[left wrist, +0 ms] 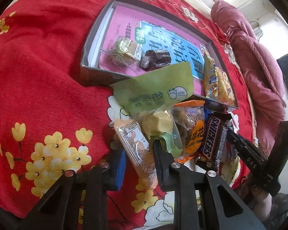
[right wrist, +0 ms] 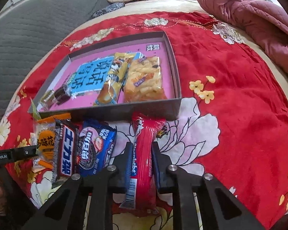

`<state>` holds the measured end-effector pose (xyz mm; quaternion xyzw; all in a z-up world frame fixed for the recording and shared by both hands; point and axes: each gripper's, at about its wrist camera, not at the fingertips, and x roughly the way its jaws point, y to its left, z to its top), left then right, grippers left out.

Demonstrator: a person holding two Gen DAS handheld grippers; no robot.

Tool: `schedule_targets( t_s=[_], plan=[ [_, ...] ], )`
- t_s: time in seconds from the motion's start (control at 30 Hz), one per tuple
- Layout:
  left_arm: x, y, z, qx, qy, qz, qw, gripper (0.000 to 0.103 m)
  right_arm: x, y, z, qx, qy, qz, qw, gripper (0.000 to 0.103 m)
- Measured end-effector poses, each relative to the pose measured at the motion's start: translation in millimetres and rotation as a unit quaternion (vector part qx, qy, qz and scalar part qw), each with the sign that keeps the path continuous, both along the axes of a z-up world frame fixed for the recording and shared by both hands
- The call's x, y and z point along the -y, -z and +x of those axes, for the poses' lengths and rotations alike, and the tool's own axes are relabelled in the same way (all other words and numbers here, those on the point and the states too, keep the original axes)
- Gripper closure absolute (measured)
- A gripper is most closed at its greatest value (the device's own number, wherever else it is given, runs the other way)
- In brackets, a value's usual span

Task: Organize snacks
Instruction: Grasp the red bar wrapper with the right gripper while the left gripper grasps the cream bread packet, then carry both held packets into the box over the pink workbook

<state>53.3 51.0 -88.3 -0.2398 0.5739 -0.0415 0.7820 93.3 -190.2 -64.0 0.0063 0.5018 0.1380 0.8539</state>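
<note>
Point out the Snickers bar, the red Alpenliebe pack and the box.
Snickers bar (left wrist: 214,140): left wrist view, on its printed name.
red Alpenliebe pack (right wrist: 144,153): right wrist view, on its middle, between the pads.
box (right wrist: 124,110): right wrist view, on its near wall.

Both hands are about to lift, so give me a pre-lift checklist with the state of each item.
1. Left gripper jaws shut on the beige cartoon-print snack packet: ok.
2. Right gripper jaws shut on the red Alpenliebe packet: ok.
3. Grey cardboard box has bare floor for more snacks: ok.
4. Beige packet free of neighbours: not ok, the green milk-candy wrapper lies against it.
5. Red packet free of the blue Oreo packet: ok, a gap shows.
6. Grip firmness: cannot tell.
</note>
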Motion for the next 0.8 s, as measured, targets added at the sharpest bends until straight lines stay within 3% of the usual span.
schedule_targets(
  t_s=[0.33,0.63,0.8],
  plan=[
    [-16,-16,-10,0.01,-0.016,-0.007,0.9998,0.079,2,-21,-6,0.039,-0.005,0.033,0.999,0.085],
    [-31,-41,-12,0.044,-0.036,0.004,0.9984,0.079,-7,-38,-12,0.083,-0.028,0.039,0.995,0.086],
    [-31,-50,-11,0.056,-0.038,0.003,0.9977,0.079,-11,-37,-13,0.082,-0.04,0.039,0.995,0.087]
  ],
)
